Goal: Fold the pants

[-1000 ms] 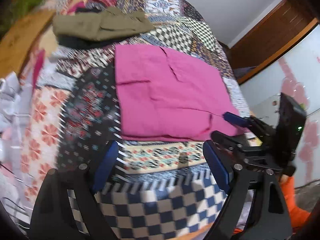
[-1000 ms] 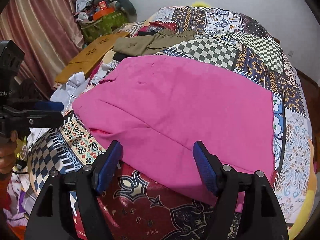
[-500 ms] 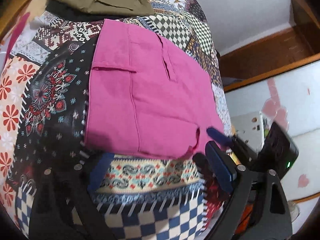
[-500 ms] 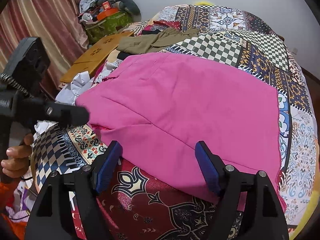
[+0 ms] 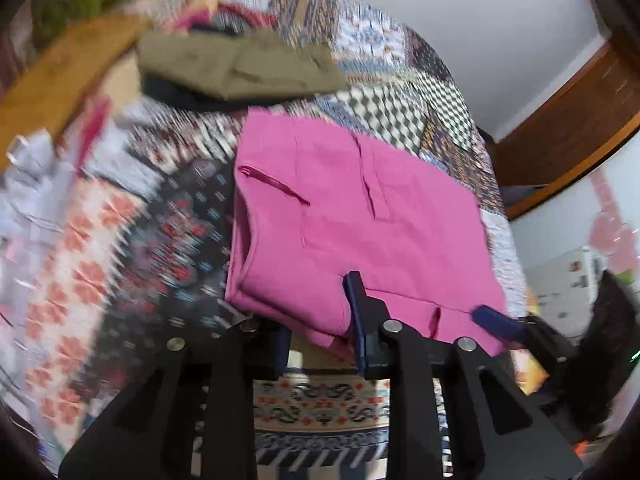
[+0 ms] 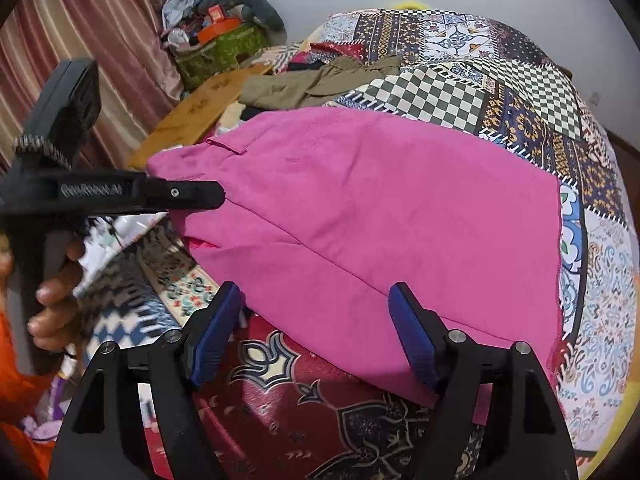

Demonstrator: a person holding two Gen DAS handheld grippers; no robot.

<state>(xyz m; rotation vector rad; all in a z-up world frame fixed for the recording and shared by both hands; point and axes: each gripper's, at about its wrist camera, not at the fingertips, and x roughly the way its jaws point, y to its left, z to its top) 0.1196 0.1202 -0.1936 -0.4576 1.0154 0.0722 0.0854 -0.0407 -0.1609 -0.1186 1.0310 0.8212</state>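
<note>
The pink pants (image 5: 352, 224) lie folded into a rough square on the patchwork quilt (image 5: 132, 240). My left gripper (image 5: 320, 332) has its blue pads narrowed around the near corner of the pink pants, and the cloth bunches between them. In the right wrist view the pink pants (image 6: 380, 220) spread across the quilt (image 6: 460, 96). My right gripper (image 6: 316, 340) is open with its blue pads at the near edge of the pants, empty. The left gripper (image 6: 208, 194) shows there at the left edge of the pants.
Olive-green pants (image 5: 236, 64) lie folded at the far side of the bed, also seen in the right wrist view (image 6: 316, 82). A wooden board (image 6: 200, 112) and a pile of clutter (image 6: 220, 32) stand beyond the bed's left side. A curtain (image 6: 88, 40) hangs at left.
My left gripper has moved in onto the near corner of the pink pants and its jaws have closed from wide open onto the cloth. My right gripper has barely moved.
</note>
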